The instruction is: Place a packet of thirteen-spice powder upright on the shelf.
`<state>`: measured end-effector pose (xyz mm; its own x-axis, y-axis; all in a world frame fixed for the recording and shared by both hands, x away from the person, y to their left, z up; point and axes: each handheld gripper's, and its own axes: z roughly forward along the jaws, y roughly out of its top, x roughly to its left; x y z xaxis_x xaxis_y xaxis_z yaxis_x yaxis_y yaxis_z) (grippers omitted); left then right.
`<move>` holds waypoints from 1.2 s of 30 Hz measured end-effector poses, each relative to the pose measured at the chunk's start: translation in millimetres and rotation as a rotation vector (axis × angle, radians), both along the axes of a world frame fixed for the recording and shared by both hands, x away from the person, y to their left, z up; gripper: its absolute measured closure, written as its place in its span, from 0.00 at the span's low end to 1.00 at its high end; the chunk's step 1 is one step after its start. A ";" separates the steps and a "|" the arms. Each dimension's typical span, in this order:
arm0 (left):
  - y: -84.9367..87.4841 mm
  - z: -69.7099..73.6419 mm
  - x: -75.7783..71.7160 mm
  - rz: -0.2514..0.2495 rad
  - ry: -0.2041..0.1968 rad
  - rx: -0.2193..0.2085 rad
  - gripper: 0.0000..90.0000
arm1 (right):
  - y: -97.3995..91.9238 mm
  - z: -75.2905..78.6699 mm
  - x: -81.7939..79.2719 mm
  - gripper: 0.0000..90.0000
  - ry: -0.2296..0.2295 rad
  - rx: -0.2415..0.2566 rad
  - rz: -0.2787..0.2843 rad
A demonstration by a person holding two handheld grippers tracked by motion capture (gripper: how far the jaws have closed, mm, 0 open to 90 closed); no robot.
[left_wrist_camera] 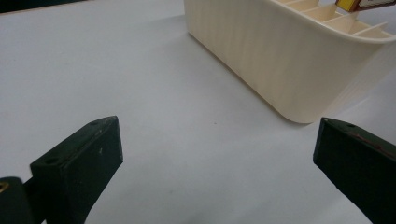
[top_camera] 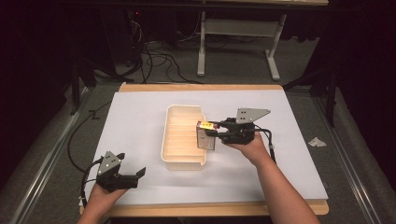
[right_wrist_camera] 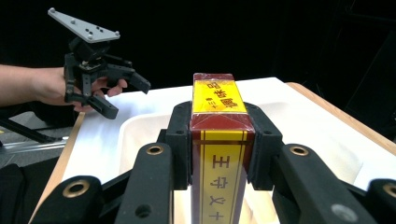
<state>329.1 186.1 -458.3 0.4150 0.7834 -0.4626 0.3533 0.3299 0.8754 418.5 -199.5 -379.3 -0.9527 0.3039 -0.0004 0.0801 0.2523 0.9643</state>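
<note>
A cream slotted tray stands on the white sheet in the middle of the table. My right gripper is shut on a red and yellow box and holds it upright over the tray's right side. In the right gripper view the box sits clamped between the pads, above the tray. My left gripper rests near the front left of the table, open, with nothing between its jaws. In the left gripper view the tray's wall lies ahead to the right, with a corner of the box above it.
The white sheet covers most of the wooden tabletop. A crumpled scrap lies on the floor to the right. Cables and another table's legs are behind the far edge.
</note>
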 end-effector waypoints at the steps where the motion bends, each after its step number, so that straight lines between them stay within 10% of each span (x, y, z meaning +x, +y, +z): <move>1: -0.1 0.2 0.2 0.003 0.001 -0.005 0.02 | -0.2 -0.3 -0.7 0.76 0.001 0.001 0.002; 36: -0.7 -1.2 -1.1 -0.008 0.010 0.001 0.02 | 23.0 -8.8 11.2 0.76 -0.017 -0.013 0.019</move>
